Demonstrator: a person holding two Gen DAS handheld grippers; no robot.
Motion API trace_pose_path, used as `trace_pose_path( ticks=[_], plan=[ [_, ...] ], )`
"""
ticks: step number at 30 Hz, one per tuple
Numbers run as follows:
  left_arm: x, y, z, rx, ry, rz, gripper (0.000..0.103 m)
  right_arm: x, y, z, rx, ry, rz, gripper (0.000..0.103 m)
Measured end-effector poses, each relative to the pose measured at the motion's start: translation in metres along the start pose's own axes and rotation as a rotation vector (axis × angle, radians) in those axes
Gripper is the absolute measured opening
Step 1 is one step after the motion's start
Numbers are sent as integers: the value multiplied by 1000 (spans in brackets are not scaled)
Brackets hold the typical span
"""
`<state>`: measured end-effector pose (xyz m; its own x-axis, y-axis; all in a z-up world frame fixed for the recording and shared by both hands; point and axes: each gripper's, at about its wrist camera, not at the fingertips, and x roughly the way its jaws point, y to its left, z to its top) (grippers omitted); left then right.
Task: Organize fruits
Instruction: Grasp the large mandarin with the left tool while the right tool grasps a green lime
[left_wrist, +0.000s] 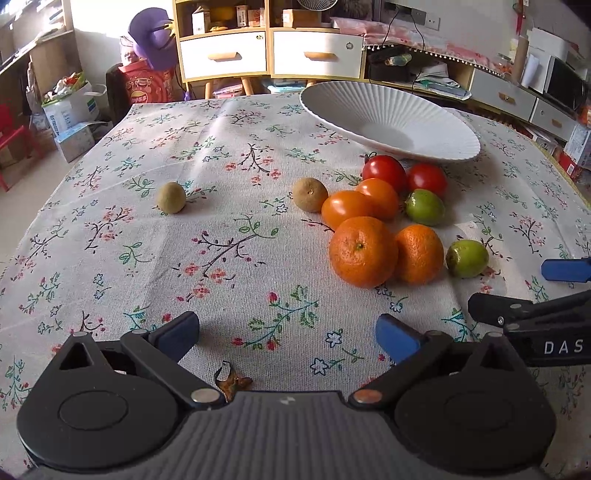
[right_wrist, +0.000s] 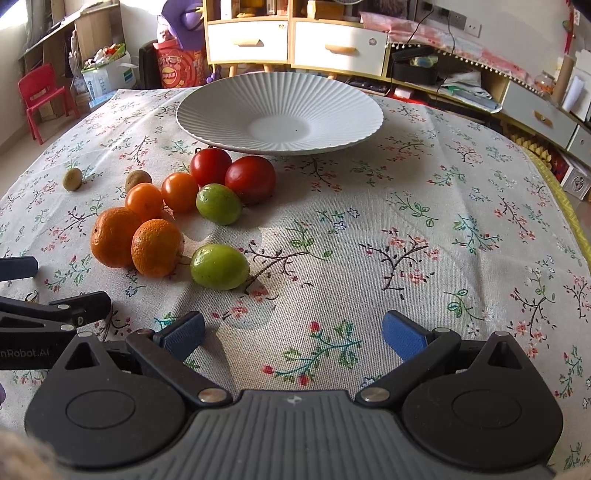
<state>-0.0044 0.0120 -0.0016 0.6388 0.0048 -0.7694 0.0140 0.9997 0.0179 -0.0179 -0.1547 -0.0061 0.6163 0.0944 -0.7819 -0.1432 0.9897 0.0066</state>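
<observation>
A white ribbed plate (left_wrist: 436, 147) (right_wrist: 207, 122) stands empty at the far side of the floral cloth. Before it lie two red tomatoes (left_wrist: 384, 171) (right_wrist: 251, 179), two orange tomatoes (left_wrist: 345, 208) (right_wrist: 144, 201), two mandarins (left_wrist: 364, 251) (right_wrist: 157, 247), two green fruits (left_wrist: 467, 258) (right_wrist: 219, 266) and two brown longans (left_wrist: 310, 194) (right_wrist: 72, 179). My left gripper (left_wrist: 286, 332) is open and empty, near the table's front, left of the fruit pile. My right gripper (right_wrist: 293, 330) is open and empty, just behind the nearest green fruit.
A dried leaf scrap (left_wrist: 229, 380) lies on the cloth (left_wrist: 240, 147) by my left gripper. Behind the table stand drawer cabinets (left_wrist: 269, 51), boxes and a red child's chair (right_wrist: 38, 98). The right gripper's arm shows at the edge of the left wrist view (left_wrist: 535, 317).
</observation>
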Motion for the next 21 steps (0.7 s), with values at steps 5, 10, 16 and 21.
trace_pose_path(
  ticks=[5,10,16,21],
  plan=[
    [4,1,0,19,-57,-41,97,2,-2,-1,-23,-63,47,102],
    [8,-2,0,54,-130,-87,89,-2,-5,-3,-58,-121,134,94],
    [8,-9,1,100,-175,-145,67,-5,-3,-2,-113,-156,213,79],
    [7,-10,3,99,-188,-189,50,-6,-2,2,-122,-156,246,63]
  ],
)
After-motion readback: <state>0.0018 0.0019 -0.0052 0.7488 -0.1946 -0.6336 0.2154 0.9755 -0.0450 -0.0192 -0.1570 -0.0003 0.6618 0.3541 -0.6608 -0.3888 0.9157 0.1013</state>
